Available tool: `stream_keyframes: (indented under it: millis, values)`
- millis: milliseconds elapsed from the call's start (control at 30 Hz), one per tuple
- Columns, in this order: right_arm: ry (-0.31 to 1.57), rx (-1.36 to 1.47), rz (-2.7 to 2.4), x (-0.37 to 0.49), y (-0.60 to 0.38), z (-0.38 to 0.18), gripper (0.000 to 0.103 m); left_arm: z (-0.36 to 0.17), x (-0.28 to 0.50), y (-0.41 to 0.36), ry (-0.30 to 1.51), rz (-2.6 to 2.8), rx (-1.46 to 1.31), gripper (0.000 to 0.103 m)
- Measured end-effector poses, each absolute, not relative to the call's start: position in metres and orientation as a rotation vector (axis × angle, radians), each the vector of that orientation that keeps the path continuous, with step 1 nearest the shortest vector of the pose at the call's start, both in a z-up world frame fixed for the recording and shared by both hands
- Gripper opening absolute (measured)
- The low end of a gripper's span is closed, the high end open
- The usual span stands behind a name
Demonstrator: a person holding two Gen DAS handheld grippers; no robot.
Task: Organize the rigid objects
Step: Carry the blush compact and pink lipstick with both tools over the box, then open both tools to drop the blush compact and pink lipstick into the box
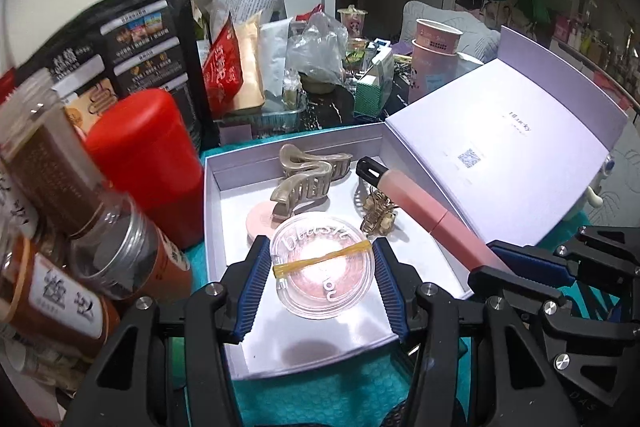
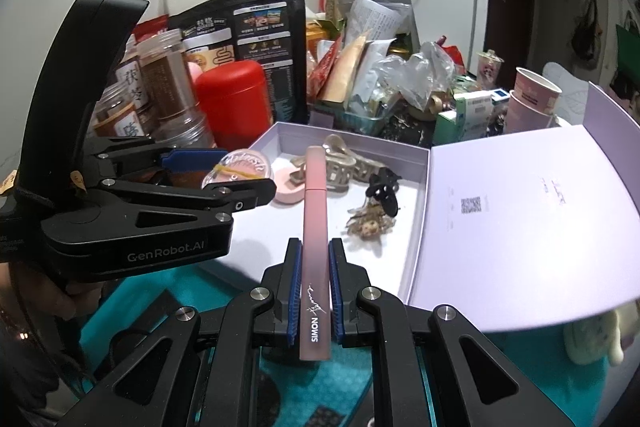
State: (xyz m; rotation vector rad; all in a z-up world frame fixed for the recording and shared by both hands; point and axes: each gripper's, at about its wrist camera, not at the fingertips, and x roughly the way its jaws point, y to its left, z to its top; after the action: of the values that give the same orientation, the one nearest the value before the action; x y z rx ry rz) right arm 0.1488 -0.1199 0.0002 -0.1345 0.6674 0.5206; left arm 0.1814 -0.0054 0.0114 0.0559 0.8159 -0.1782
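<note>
blush compact, banded with a yellow elastic, sits clamped between left gripper fingers over the white box. right gripper fingers pinch a pink tube, tip over the box. beige claw clip inside, at back.

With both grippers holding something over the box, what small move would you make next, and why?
Probably lower the left gripper and release. It clamps the clear compact just above bare box floor, whereas the right gripper holds the pink tube angled across the claw clip.
</note>
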Motion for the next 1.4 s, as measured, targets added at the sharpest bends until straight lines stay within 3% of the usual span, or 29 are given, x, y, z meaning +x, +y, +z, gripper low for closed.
stream_keyframes:
  millis: [1400]
  values:
    - [0.839, -0.117, 0.459, 0.251, -0.105, -0.058, 0.013, -0.041, 0.272, 0.002, 0.925, -0.144, 0.08, 0.051]
